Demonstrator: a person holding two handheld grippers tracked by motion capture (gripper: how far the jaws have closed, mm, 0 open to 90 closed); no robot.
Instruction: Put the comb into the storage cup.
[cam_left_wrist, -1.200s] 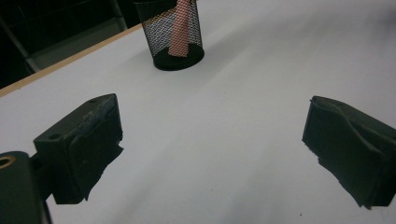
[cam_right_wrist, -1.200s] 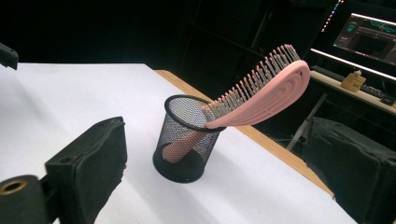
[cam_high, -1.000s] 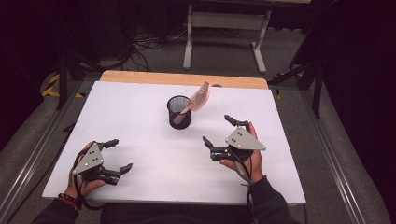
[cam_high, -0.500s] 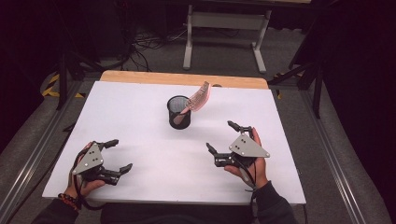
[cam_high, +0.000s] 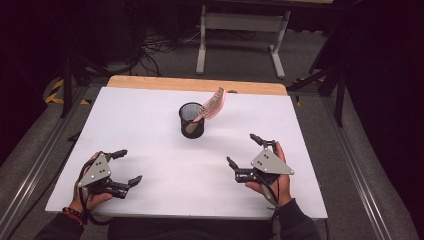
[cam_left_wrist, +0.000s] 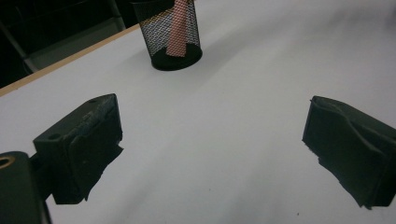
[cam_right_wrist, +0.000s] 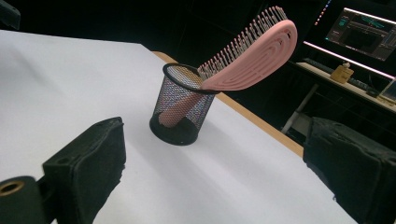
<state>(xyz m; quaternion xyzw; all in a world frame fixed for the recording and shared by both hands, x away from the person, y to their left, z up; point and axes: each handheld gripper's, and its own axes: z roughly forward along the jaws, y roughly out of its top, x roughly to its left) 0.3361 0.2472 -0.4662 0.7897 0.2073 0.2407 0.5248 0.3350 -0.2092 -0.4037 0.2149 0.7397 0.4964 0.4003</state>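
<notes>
Hairbrush (cam_right_wrist: 252, 51), pink, stands handle-down in the black mesh cup (cam_high: 192, 120), its bristled head leaning out over the rim toward two o'clock; cup and brush sit near the middle of the white surface (cam_high: 150, 125), a little toward twelve. The right gripper (cam_high: 247, 156) holds its jaws spread wide with nothing between them, at about four o'clock from the cup and well apart from it. The left gripper (cam_high: 124, 166), at about seven o'clock, is likewise wide open and empty, resting low over the surface.

Risk lies in the lean: the brush's weight hangs off one side of a light, narrow cup. If the right jaws nudge the head or pull it sideways rather than along the handle's line, the cup may tip or slide toward the wooden edge (cam_high: 200, 84) at twelve. Gripping on the bristles could also slip. Steadying the cup with the left jaws would help.
</notes>
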